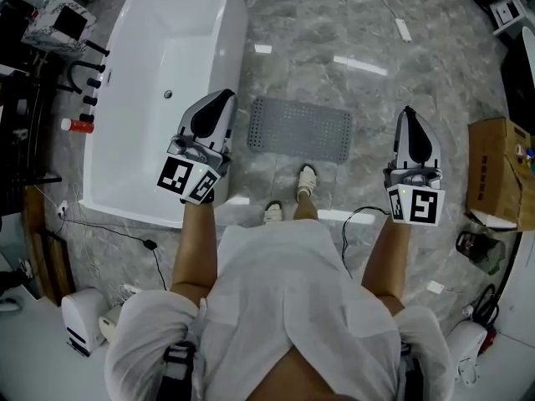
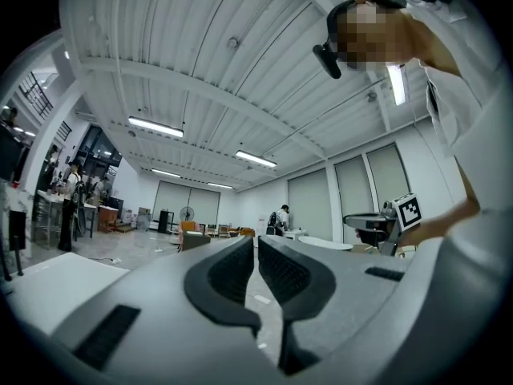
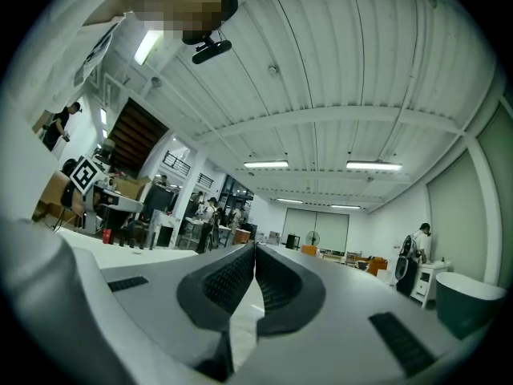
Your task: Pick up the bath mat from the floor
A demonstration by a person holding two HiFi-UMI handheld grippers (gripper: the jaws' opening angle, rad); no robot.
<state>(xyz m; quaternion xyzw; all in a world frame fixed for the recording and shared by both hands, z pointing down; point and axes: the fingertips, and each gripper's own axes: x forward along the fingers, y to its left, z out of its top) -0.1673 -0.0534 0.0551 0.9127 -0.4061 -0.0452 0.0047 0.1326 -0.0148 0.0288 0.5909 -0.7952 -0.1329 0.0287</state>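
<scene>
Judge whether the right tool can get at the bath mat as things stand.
Probably yes: the bath mat lies bare on the floor with nothing between it and the right tool, though that tool is shut and held above it.

No word, brand or number can be read anywhere. The only signs are black-and-white square markers [image 1: 185,178]. They stand on the cube of the left gripper [image 1: 222,98], just left of the bath mat [image 1: 299,129], and on the cube of the right gripper [image 1: 408,112], right of the mat. They show block patterns, not letters. Any print on the cardboard box [image 1: 493,170], further right of the mat, is too small to read.
</scene>
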